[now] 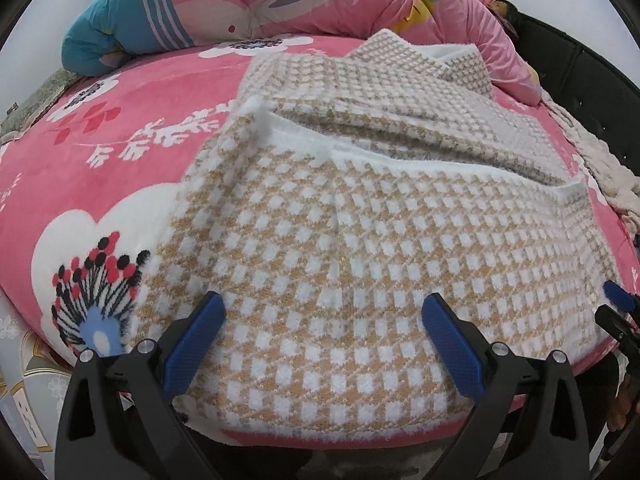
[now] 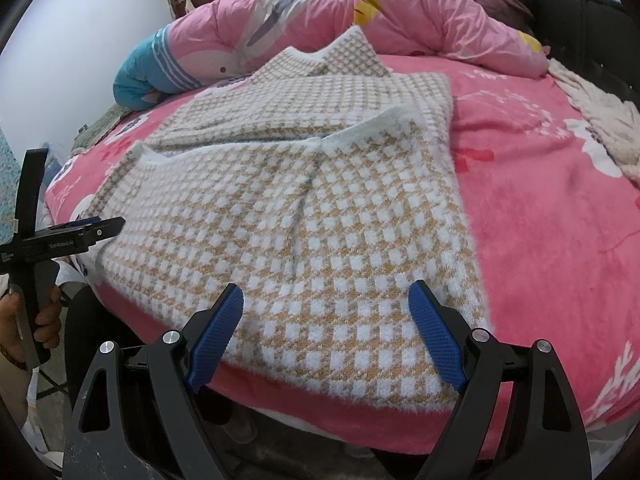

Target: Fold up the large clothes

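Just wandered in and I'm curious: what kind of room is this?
Most likely a bedroom: a bed under a pink flowered blanket, a pink quilt heaped behind, a dark padded headboard, and someone lying by it.

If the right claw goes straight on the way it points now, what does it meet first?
Most likely the checked knit garment on the pink blanket. The right claw is open and empty, aimed down at the garment's near hem; the exact depth is unclear.
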Available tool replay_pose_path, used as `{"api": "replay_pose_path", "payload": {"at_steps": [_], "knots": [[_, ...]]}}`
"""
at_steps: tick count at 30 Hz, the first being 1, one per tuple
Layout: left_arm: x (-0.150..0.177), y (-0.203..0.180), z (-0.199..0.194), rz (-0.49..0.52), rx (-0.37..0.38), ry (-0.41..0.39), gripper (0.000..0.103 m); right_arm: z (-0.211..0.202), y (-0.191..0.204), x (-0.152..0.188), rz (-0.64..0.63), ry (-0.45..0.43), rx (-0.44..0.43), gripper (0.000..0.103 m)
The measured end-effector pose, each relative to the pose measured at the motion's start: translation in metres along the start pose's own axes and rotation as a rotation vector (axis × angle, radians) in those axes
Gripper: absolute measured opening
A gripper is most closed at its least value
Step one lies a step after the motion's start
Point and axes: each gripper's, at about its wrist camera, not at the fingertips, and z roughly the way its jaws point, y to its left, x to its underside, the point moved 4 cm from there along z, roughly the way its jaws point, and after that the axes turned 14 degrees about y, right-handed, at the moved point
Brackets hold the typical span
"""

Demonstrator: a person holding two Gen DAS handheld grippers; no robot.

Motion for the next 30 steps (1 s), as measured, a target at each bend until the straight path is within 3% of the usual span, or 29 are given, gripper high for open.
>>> {"api": "replay_pose_path", "payload": {"at_steps": [16, 30], "knots": [[-0.006, -0.005, 0.003, -0.002, -0.02, 0.042, 0.098, -0.014, 0.018, -0.01, 0.022, 0.001, 0.039, 0.081], [-0.006, -0.006, 0.007, 0.0, -0.031, 0.059, 0.098, -0.012, 0.035, -0.025, 0.011, 0.026, 0.015, 0.081]]}}
